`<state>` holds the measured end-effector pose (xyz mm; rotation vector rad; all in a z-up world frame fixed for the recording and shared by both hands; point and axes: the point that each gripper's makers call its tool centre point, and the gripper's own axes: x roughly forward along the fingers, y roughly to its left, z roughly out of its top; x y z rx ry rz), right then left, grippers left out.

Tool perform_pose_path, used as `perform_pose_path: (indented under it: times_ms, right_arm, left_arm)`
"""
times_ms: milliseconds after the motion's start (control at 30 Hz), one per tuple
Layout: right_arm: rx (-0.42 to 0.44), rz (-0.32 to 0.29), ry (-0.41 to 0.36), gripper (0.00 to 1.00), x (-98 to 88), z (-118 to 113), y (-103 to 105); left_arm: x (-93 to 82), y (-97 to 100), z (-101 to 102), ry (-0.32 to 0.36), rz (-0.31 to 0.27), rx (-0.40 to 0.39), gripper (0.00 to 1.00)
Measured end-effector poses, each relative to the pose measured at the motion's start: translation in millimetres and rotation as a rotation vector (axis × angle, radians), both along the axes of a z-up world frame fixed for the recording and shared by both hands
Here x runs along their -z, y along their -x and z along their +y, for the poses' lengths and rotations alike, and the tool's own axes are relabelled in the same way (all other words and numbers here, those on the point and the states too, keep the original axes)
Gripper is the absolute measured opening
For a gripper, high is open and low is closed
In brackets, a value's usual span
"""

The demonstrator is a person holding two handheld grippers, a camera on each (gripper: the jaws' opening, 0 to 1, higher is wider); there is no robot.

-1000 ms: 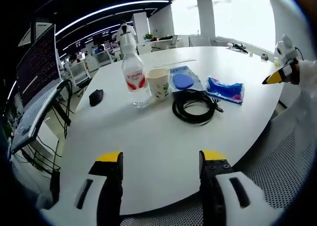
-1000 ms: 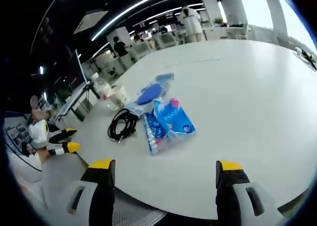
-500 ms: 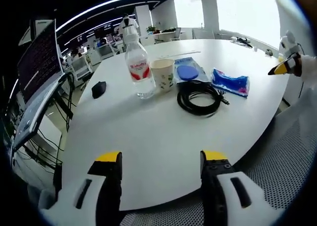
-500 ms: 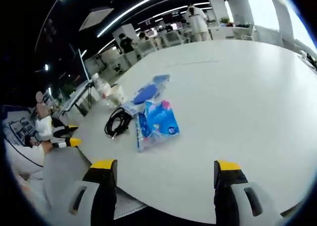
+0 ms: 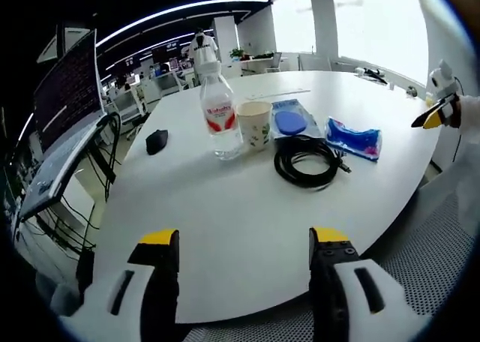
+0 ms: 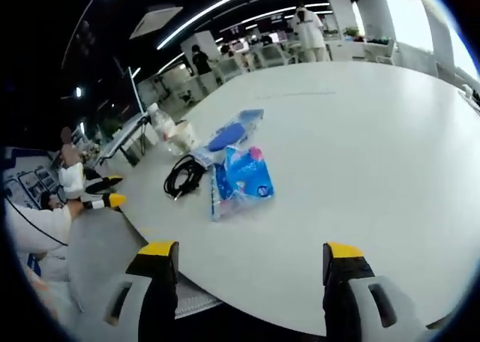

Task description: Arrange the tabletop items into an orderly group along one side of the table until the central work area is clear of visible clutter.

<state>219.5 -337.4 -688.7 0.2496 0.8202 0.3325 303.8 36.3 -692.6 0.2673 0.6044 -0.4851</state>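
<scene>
On the round white table (image 5: 225,214) stand a clear water bottle (image 5: 218,111) with a red label and a paper cup (image 5: 255,124) beside it. A blue pad in a clear sleeve (image 5: 288,121) lies behind a coil of black cable (image 5: 306,160), and a blue tissue pack (image 5: 352,138) lies to the right. A black mouse (image 5: 156,140) sits at the left. My left gripper (image 5: 244,244) is open at the near edge, holding nothing. My right gripper (image 6: 244,256) is open over its edge, with the tissue pack (image 6: 241,180), cable (image 6: 182,177), pad (image 6: 231,136), cup (image 6: 182,135) and bottle (image 6: 163,124) ahead.
A monitor and laptop (image 5: 56,132) on a stand with hanging cables stand left of the table. A mesh chair seat (image 5: 442,259) lies at the lower right. The left gripper (image 6: 94,192) shows at the left of the right gripper view; the right gripper (image 5: 435,115) shows at the right of the left view.
Both cameras shifted slightly; the items sit a little lower and nearer in the left gripper view. Nothing on the table has moved and both grippers stay open.
</scene>
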Motion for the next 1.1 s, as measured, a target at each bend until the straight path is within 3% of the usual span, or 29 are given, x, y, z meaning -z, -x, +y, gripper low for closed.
perform_pose_path:
  times_ms: [200,400,467,533,600,633,700,833,933,1100]
  right_arm:
    - [0.095,0.006,-0.063,0.79,-4.0,14,-1]
    - [0.102,0.018,-0.080,0.78,-3.2,42,-11]
    - [0.105,0.011,-0.092,0.76,-1.1,50,-15]
    - [0.101,0.042,-0.105,0.75,9.6,56,-16]
    - [0.111,0.075,-0.135,0.76,16.6,58,-18]
    - [0.110,0.071,-0.144,0.76,16.7,58,-21]
    - [0.103,0.083,-0.147,0.75,19.6,57,-28]
    - [0.083,0.116,-0.163,0.74,22.3,52,-41]
    - [0.063,0.133,-0.160,0.73,26.1,46,-45]
    - [0.140,0.146,-0.221,0.72,32.2,31,-60]
  left_arm:
    - [-13.2,-1.4,-9,0.059,-0.043,0.008,0.76]
    - [-25.6,-2.7,-18,0.122,-0.052,0.023,0.75]
    - [-35.7,-5.7,-33,0.101,-0.103,0.084,0.72]
    - [-44.3,-12.4,-47,0.120,-0.147,0.100,0.71]
    - [-57.3,-15.1,-67,0.215,-0.153,0.085,0.75]
    - [-66.6,-17.4,-83,0.293,-0.141,0.065,0.78]
    - [-70.7,-21.6,-104,0.329,-0.133,0.066,0.83]
    - [-71.6,-21.2,-140,0.298,-0.124,0.109,0.78]
    - [-69.5,-25.4,-168,0.318,-0.096,0.135,0.78]
    - [-60.6,-34.7,-216,0.304,-0.048,0.189,0.74]
